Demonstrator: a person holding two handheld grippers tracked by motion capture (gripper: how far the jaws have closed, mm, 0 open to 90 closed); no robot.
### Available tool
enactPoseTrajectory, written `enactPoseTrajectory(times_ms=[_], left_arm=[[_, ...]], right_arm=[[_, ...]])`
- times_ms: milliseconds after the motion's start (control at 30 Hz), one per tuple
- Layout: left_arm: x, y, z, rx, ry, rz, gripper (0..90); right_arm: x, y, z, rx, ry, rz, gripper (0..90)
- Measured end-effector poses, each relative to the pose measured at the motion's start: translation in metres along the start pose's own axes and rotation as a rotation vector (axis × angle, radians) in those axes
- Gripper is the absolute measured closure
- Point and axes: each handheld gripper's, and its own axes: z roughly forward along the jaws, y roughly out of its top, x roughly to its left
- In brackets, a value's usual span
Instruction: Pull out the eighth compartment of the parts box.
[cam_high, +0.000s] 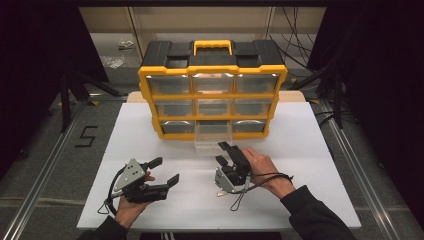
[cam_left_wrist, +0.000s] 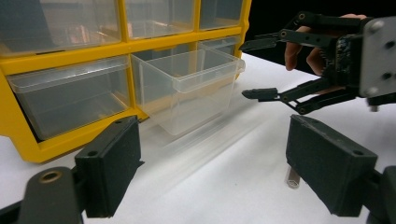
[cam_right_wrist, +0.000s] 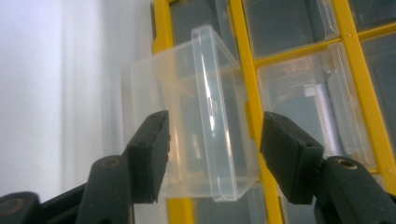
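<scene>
On the white table (cam_high: 310, 150), just in front of the yellow-framed organiser (cam_high: 212, 90), a clear plastic drawer (cam_high: 212, 137) stands pulled out of the middle slot of the bottom row, its back end at the slot mouth. The drawer is thin-walled, boxy and glossy, with a flat lip along its front rim; the organiser has a black top, a yellow carry handle and nine see-through drawers, whose contents are too blurred to make out. The right gripper (cam_high: 226, 152) points at the drawer's front, its matte black jaws parted with the lip (cam_right_wrist: 219, 140) between them, the pads clear of it and holding nothing. Left of the drawer and nearer the person, the left gripper (cam_high: 165, 171) rests wide open and empty. Far left of the organiser, a "5" (cam_high: 86, 136) is taped on the floor.
</scene>
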Motion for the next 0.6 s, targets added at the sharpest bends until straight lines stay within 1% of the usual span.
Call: enactPoseTrajectory(times_ms=[33, 67, 100, 133, 167, 200, 233, 267, 300, 367, 500, 600], left_arm=[[0.000, 0.000, 0.000, 0.000, 0.001, 0.000, 17.6], [0.000, 0.000, 0.000, 0.000, 0.001, 0.000, 17.6], [0.000, 0.000, 0.000, -0.001, 0.001, 0.001, 17.6], [0.000, 0.000, 0.000, -0.002, 0.001, 0.003, 17.6], [0.000, 0.000, 0.000, -0.002, 0.001, 0.002, 17.6], [0.000, 0.000, 0.000, 0.000, 0.002, 0.000, 17.6], [0.000, 0.000, 0.000, 0.001, 0.002, -0.001, 17.6], [0.000, 0.000, 0.000, 0.001, 0.002, 0.001, 17.6], [0.000, 0.000, 0.000, 0.001, 0.002, 0.002, 17.6], [0.000, 0.000, 0.000, -0.001, 0.004, 0.003, 17.6], [0.000, 0.000, 0.000, -0.001, 0.004, 0.004, 17.5], [0.000, 0.000, 0.000, -0.001, 0.003, 0.004, 17.6]], right_arm=[[-0.001, 0.002, -0.002, -0.005, 0.012, 0.039, 42.4], [-0.001, 0.002, -0.003, -0.008, 0.022, 0.066, 41.8], [-0.003, 0.002, -0.003, -0.019, 0.044, 0.114, 41.3], [-0.004, 0.002, -0.004, -0.022, 0.062, 0.145, 40.6], [-0.004, 0.003, -0.004, -0.024, 0.092, 0.208, 40.0], [-0.005, 0.003, -0.005, -0.029, 0.104, 0.232, 39.6], [-0.006, 0.003, -0.005, -0.029, 0.124, 0.273, 39.1], [-0.007, 0.003, -0.006, -0.032, 0.138, 0.293, 38.8], [-0.009, 0.003, -0.006, -0.037, 0.160, 0.335, 37.9], [-0.013, 0.003, -0.007, -0.041, 0.187, 0.403, 37.0], [-0.020, 0.000, -0.008, -0.052, 0.238, 0.515, 35.3], [-0.023, -0.003, -0.009, -0.057, 0.268, 0.570, 34.5]])
